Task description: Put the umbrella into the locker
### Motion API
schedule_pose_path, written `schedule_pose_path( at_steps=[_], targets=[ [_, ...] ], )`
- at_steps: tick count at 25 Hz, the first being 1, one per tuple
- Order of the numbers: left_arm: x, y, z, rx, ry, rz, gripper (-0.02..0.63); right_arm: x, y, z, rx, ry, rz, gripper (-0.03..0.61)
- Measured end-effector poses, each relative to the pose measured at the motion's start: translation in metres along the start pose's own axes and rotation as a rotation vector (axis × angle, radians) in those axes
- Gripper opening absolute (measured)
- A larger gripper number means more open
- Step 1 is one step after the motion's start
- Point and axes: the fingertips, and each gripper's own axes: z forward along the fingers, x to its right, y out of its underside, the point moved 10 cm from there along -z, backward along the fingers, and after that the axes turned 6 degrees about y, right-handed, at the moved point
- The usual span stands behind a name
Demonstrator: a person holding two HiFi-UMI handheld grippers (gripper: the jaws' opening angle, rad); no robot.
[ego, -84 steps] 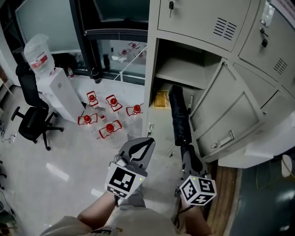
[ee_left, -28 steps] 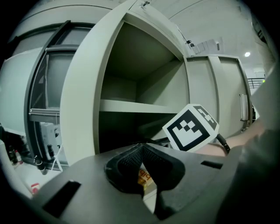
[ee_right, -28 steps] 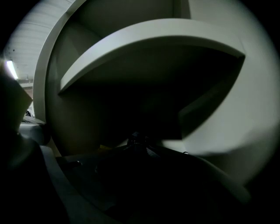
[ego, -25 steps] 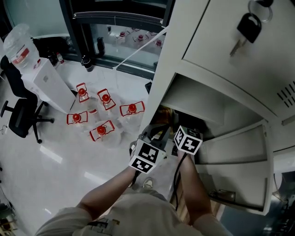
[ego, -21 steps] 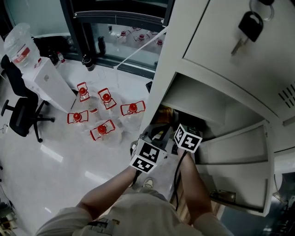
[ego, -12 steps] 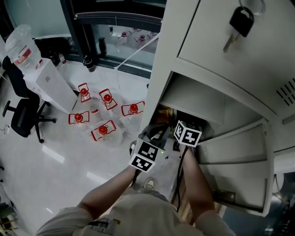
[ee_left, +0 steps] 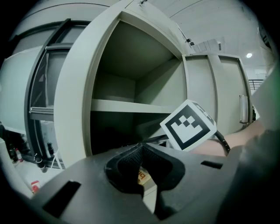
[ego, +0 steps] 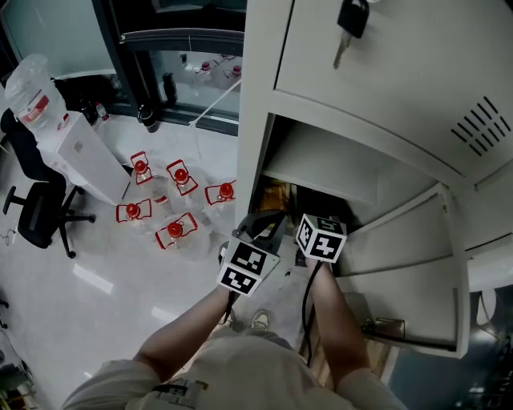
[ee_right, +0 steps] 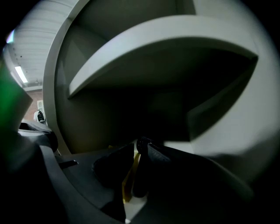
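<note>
The locker (ego: 255, 120) stands with its lower compartment open, the door (ego: 401, 264) swung out to the right. My right gripper (ee_right: 138, 146) reaches into that dark compartment under the shelf (ee_right: 144, 48). A dark rod, the umbrella (ee_right: 140, 168), lies between its jaws against the right one. In the head view only the right gripper's marker cube (ego: 321, 238) shows, and the umbrella is hidden past it. My left gripper (ego: 271, 218) is shut and holds nothing, hovering at the locker's left edge just outside the opening.
A yellow packet (ego: 275, 194) lies on the compartment floor. On the floor at left stand several red-capped water bottles (ego: 172, 200), a white water dispenser (ego: 80, 148) and a black office chair (ego: 36, 200). A key (ego: 349, 20) hangs in the upper door.
Since 3.4 s ago the right gripper has carried the umbrella from in front of the locker into the lower compartment. Over the last second both grippers barely shifted; the head view moved slightly.
</note>
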Motion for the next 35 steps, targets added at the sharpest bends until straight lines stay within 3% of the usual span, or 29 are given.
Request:
schedule_pose_path(
  at_steps=[10,17,22,25,29,35],
  targets=[
    [0.009,-0.030,-0.033,0.070,-0.037,0.010,0.008,-0.023,-0.030,-0.076,0.159,-0.085,-0.003,0.044],
    [0.023,-0.065,-0.065,0.123,-0.044,0.113,0.008,-0.024,-0.066,-0.144,0.319,-0.129,-0.007,0.025],
    [0.035,-0.088,-0.087,0.167,-0.027,0.165,0.008,-0.028,-0.092,-0.201,0.473,-0.065,-0.164,0.020],
    [0.039,-0.102,-0.102,0.203,-0.021,0.183,0.008,-0.028,-0.104,-0.230,0.541,-0.078,-0.189,0.020],
    [0.044,-0.121,-0.127,0.271,-0.002,0.161,0.008,-0.023,-0.109,-0.259,0.570,-0.118,-0.165,0.014],
    [0.056,-0.139,-0.160,0.350,-0.043,0.236,0.008,-0.013,-0.104,-0.296,0.603,-0.141,-0.132,0.009]
  ],
)
